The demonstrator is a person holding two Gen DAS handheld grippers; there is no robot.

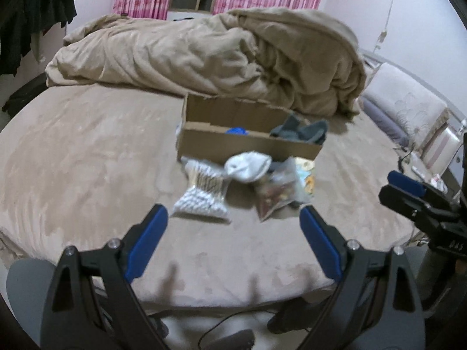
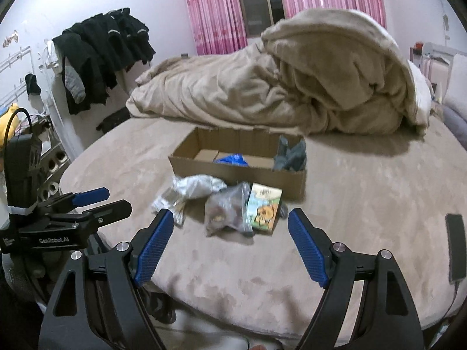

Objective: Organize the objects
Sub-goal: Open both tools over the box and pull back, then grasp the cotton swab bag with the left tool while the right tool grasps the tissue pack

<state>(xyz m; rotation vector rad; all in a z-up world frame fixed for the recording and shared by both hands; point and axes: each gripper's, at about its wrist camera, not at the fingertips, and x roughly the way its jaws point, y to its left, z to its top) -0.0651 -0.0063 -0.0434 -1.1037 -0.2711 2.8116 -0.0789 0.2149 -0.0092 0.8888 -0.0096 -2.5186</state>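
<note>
A: Where did the box (image 1: pixel 248 145) sit?

B: On the bed (image 1: pixel 87 160), open at the top, just in front of the heaped blanket (image 1: pixel 204 52). Inside it lay something blue (image 1: pixel 238 130) near the middle and grey cloth (image 1: pixel 303 132) at its right end, part of it hanging over the rim.

A: And the loose things?

B: All of them lay in a small cluster just in front of the box. A white sock (image 1: pixel 248 166) lay closest to the front wall. A bag of swabs (image 1: pixel 204 192) lay to the left of the sock, touching it. A clear bag (image 2: pixel 226 207) with brownish contents (too blurred to name) lay in front of the box, and a small printed packet (image 2: pixel 264 208) lay against that bag's right side.

A: The claws?

B: The left claw (image 1: pixel 233 245) was spread wide, with nothing between its blue pads (image 1: pixel 147 242). It hung over the near part of the bed, well short of the cluster in front of the box. The right claw (image 2: pixel 230 245) was likewise wide open and empty, pointing at the clear bag and packet, also on the near side of the box and apart from them.

A: Anything else on the bed?

B: A dark phone (image 2: pixel 455 248), far to the right of the box, near the edge.
</note>
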